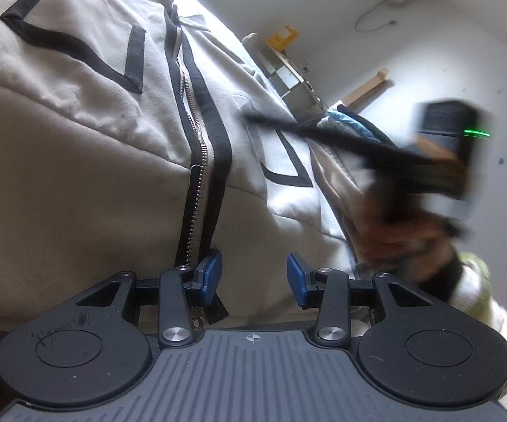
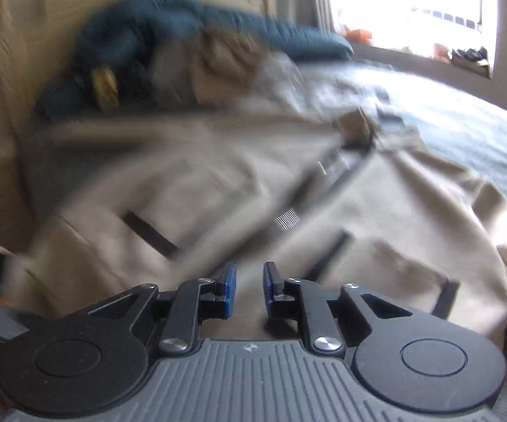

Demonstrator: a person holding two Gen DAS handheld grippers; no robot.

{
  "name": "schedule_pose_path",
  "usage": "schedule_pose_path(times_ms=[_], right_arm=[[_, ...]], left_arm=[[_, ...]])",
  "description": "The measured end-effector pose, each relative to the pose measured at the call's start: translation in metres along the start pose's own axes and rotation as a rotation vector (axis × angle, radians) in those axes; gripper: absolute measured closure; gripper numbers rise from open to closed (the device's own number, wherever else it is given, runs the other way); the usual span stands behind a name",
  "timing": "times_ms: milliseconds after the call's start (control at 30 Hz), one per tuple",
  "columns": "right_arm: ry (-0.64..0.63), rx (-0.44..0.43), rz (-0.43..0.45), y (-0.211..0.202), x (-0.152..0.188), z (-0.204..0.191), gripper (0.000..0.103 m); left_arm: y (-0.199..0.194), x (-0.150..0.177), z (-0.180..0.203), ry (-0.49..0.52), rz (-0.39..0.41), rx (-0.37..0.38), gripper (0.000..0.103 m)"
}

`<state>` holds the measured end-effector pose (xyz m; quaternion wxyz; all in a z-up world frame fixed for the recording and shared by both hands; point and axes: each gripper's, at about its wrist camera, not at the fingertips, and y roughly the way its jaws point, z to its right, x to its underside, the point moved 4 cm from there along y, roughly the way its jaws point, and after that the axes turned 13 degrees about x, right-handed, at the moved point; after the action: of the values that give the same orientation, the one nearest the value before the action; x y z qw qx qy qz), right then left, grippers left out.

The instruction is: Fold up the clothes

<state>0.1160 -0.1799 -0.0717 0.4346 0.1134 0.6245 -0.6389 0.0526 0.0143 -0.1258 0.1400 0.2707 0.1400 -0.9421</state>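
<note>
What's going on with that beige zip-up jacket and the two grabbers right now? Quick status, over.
Left gripper open at the jacket hem, by the zipper. Right gripper open, nothing between pads. Jacket spread flat, not yet folded. Blue clothes beyond.

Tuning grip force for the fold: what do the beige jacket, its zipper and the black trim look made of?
Beige jacket: soft matte knit, probably cotton fleece; it drapes in rounded folds with no sheen.
Zipper: looks like metal; small silvery teeth catch the light.
Black trim: flat woven or knit tape, matte, sewn alongside the zipper and as pocket edging. The weave is too fine to see.
</note>
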Motion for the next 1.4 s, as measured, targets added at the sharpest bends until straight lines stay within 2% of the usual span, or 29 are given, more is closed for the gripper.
schedule_pose_path(times_ms=[100,133,233,333,367,467,567,633,700,833,933,1033,1100,1200,1267,1333,1400], right_arm=[[0.105,-0.039,-0.019,0.003,0.001,0.014,0.082],[0.126,-0.042,-0.001,-0.003,-0.004,0.016,0.082],[0.096,-0.062,0.044,-0.013,-0.019,0.008,0.082],[0.068,0.007,-0.037,0.027,-0.033,0.003,0.082],[0.089,0.004,-0.05,0.043,-0.038,0.005,0.082],[0.236,-0.049,-0.058,0.072,-0.059,0.022,0.085],[0.339,-0.059,-0.049,0.074,-0.075,0.04,0.084],[0.358,-0.036,-0.018,0.069,-0.087,0.052,0.084],[0.384,-0.005,-0.032,0.081,-0.1,0.067,0.084],[0.46,-0.009,-0.161,0.147,-0.121,0.085,0.082],[0.504,0.018,-0.151,0.183,-0.137,0.091,0.086],[0.618,0.033,-0.153,0.194,-0.15,0.105,0.086],[0.616,0.044,-0.12,0.181,-0.158,0.107,0.082],[0.54,-0.025,-0.046,0.155,-0.172,0.093,0.082],[0.462,-0.064,-0.035,0.153,-0.181,0.075,0.082],[0.403,-0.062,-0.079,0.174,-0.187,0.06,0.083],[0.392,0.012,-0.167,0.211,-0.182,0.058,0.085]], left_arm=[[0.0,0.0,0.0,0.011,-0.004,0.005,0.062],[-0.001,0.001,-0.001,0.009,-0.004,0.01,0.062],[-0.002,0.001,-0.003,0.0,-0.004,0.028,0.062],[-0.003,0.001,-0.003,0.001,-0.006,0.032,0.062],[-0.003,0.002,-0.003,0.003,-0.004,0.03,0.062],[-0.004,0.003,-0.002,0.01,-0.002,0.028,0.062],[-0.005,0.003,-0.003,0.015,-0.002,0.038,0.062],[-0.006,0.004,-0.004,0.021,-0.003,0.048,0.062],[-0.008,0.005,-0.005,0.024,-0.005,0.057,0.062],[-0.011,0.006,-0.007,0.018,-0.009,0.066,0.062],[-0.012,0.005,-0.007,0.008,-0.009,0.066,0.062],[-0.014,0.006,-0.007,0.008,-0.01,0.069,0.062],[-0.014,0.008,-0.008,0.01,-0.011,0.078,0.062],[-0.015,0.009,-0.011,0.014,-0.01,0.099,0.062],[-0.012,0.008,-0.015,0.014,-0.01,0.109,0.062],[-0.016,0.011,-0.012,0.015,-0.01,0.109,0.062],[-0.018,0.013,-0.011,0.018,-0.008,0.103,0.062]])
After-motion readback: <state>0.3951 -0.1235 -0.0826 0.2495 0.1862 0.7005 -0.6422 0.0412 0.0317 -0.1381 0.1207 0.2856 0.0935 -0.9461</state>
